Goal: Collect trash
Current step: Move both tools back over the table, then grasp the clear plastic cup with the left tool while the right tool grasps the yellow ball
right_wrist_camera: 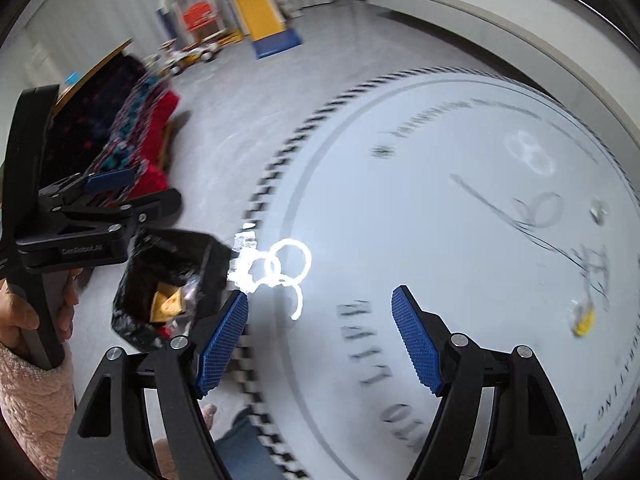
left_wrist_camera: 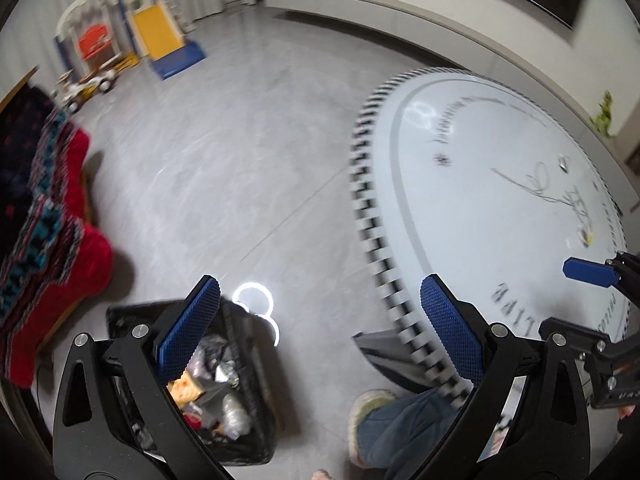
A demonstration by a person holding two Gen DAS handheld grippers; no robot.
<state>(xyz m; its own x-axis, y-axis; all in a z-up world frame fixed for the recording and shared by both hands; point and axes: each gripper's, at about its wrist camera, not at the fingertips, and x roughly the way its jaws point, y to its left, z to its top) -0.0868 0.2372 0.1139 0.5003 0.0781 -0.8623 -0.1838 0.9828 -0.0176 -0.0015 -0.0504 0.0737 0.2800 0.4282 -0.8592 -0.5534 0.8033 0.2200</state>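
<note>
I am holding both sets of fingers apart and empty. My left gripper (left_wrist_camera: 320, 332) is hovering over the floor between the black trash bin (left_wrist_camera: 256, 432) and the near left edge of the round white surface (left_wrist_camera: 480, 208); my right gripper (right_wrist_camera: 320, 340) is hanging above that same edge, pointing across the surface.

The bin, standing on the floor just beside the surface, is already holding a heap of wrappers, among them a yellow packet (right_wrist_camera: 168, 304) and some crinkled silvery plastic, so I judge a good part of the collecting done.

What is left, as far as I can tell: a small yellow scrap (right_wrist_camera: 582, 322) lying near the right edge of the surface, and a small silvery scrap (right_wrist_camera: 598, 212) farther back on the same side. Both are blurred, so I cannot say what they are. The rest of the surface is showing only printed lettering.
</note>
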